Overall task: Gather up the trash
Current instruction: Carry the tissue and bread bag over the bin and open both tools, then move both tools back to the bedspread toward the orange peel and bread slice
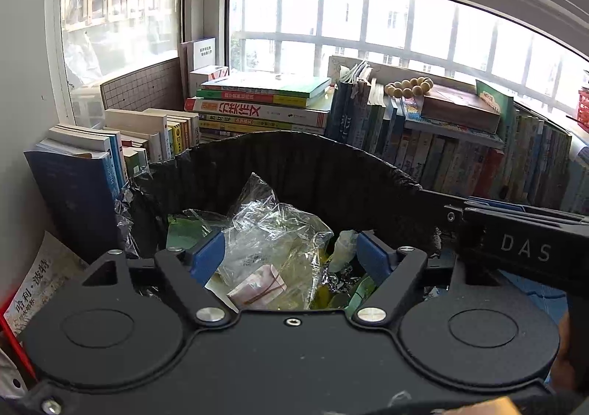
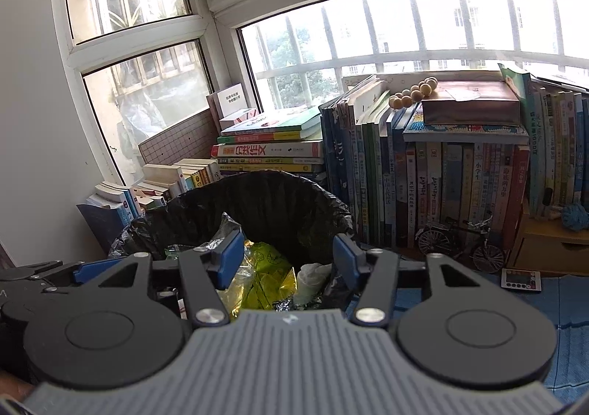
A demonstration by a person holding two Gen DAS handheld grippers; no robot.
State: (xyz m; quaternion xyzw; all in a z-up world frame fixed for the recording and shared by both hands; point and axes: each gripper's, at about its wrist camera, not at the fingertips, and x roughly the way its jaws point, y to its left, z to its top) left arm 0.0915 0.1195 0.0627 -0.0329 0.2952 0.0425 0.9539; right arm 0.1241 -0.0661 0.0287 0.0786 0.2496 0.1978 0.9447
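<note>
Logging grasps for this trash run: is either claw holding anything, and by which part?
Nothing is held. Left claw and right claw are both open over the trash bin.

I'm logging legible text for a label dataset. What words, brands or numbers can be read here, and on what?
"DAS": white letters on the right claw's black body, cut off by the frame edge.
"哈利·波特": the booklet cover at lower left.
"小学生": one upright book spine.
The white card by the window carries two lines, too small to read.
Other book spines: blurred, unreadable.
</note>
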